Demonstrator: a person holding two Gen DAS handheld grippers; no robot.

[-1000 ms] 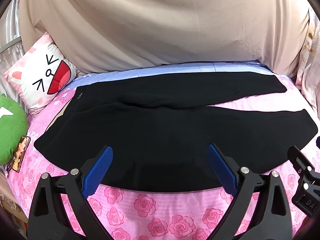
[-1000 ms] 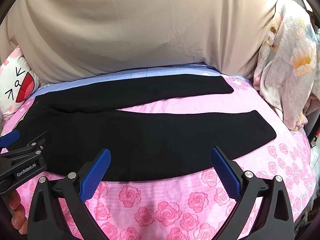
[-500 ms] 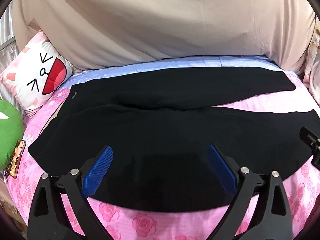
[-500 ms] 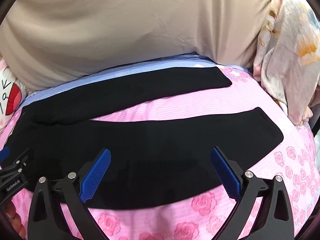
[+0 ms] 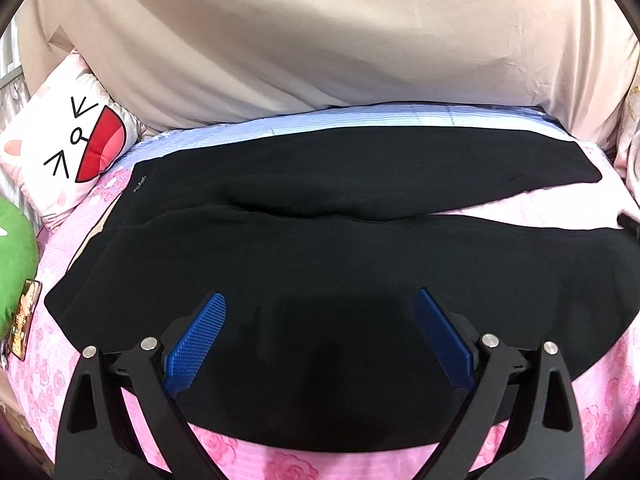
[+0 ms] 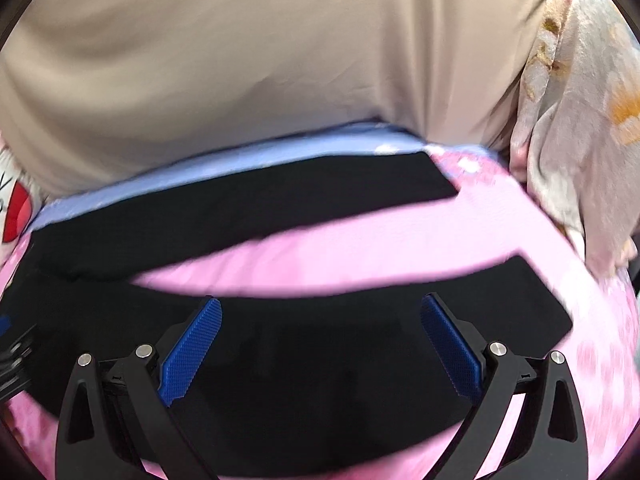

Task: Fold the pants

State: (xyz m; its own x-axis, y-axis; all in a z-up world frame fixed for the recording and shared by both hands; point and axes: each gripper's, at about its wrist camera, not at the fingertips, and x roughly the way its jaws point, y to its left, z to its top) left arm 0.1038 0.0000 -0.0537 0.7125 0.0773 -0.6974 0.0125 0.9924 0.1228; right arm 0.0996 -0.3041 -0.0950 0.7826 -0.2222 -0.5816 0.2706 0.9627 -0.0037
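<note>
- Left wrist view: I see my left gripper [image 5: 320,336] with its blue-padded fingers [image 5: 196,344] spread wide, nothing between them. It sits over the near edge of the black pants [image 5: 320,264]; I cannot tell whether the pads touch the cloth.
- The pants lie flat on the pink rose-print bedsheet [image 5: 560,200], waist toward the left, the two legs running out to the right. The far leg and near leg part toward the right, with a wedge of pink sheet between them.
- A small pale label shows near the far corner of the waistband [image 5: 140,189].
- A white cartoon-face pillow [image 5: 68,148] leans at the left behind the waist, apart from the pants. A green plush [image 5: 14,264] sits at the left edge, just in front of the pillow.
- A beige sheet [image 5: 320,40] hangs behind the bed, and a pale blue striped band [image 5: 360,116] runs along the far side of the mattress.
- Right wrist view: this picture is motion-blurred. My right gripper [image 6: 320,340] is also spread wide and holds nothing, poised over the near leg of the pants [image 6: 320,380] partway along it.
- Both leg hems end on the pink bedsheet [image 6: 400,240] to the right; the far hem lies near the blue band.
- A pale floral cloth [image 6: 580,140] hangs at the right, beside the bed.
- The left gripper's black frame [image 6: 14,356] just shows at the left edge.
</note>
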